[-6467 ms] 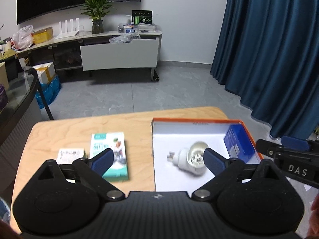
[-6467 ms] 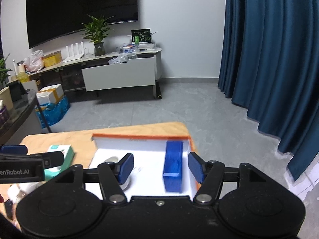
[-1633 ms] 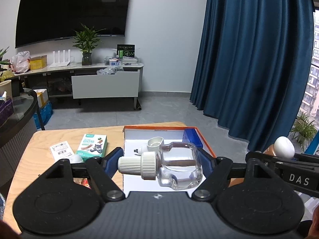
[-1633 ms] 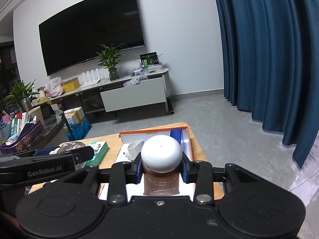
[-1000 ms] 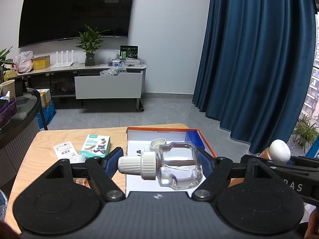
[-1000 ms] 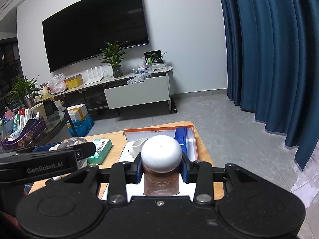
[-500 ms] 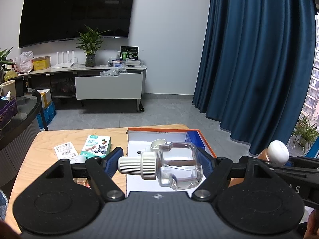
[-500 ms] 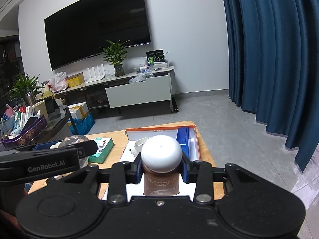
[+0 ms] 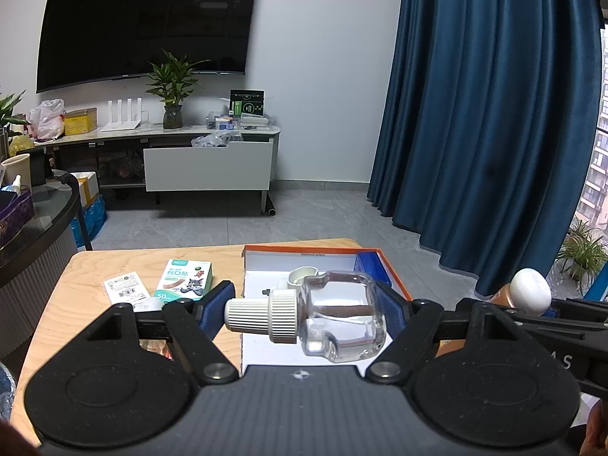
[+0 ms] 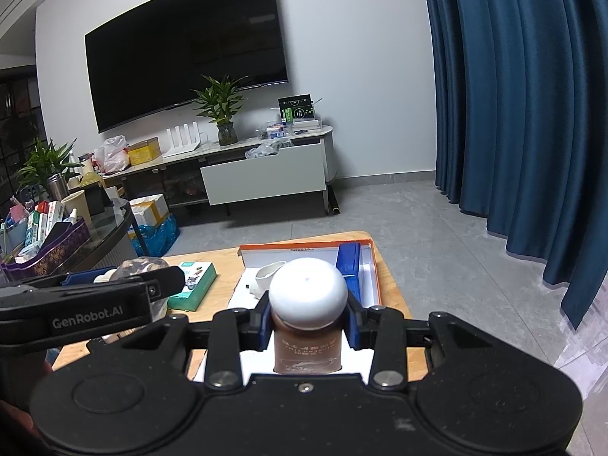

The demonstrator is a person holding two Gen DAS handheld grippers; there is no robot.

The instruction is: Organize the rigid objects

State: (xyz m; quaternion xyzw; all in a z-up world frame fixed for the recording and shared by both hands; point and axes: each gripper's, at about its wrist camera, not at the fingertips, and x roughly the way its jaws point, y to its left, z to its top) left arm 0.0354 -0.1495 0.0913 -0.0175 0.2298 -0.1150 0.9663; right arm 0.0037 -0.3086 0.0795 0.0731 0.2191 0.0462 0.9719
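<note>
My left gripper [image 9: 304,309] is shut on a clear glass bottle [image 9: 342,321] with a white ribbed cap, held sideways high above the table. My right gripper [image 10: 308,323] is shut on a brown bottle [image 10: 307,347] with a round white cap, held upright; it also shows in the left wrist view [image 9: 530,296]. Below lies an orange-rimmed white box [image 9: 326,254] holding a white plug-in device [image 9: 298,275] and a blue box [image 10: 349,262]. The left gripper and its bottle show at the left of the right wrist view [image 10: 140,269].
On the wooden table [image 9: 95,269] left of the box lie a green bandage box [image 9: 184,279] and a small white card [image 9: 125,290]. A glass side table [image 9: 34,220] stands at the left. Blue curtains [image 9: 486,114] hang at the right, a TV cabinet [image 9: 209,163] far behind.
Since 6.5 s ago both grippers took up bottles and rose high above the table. Over the last second both have held almost still, drifting only slightly.
</note>
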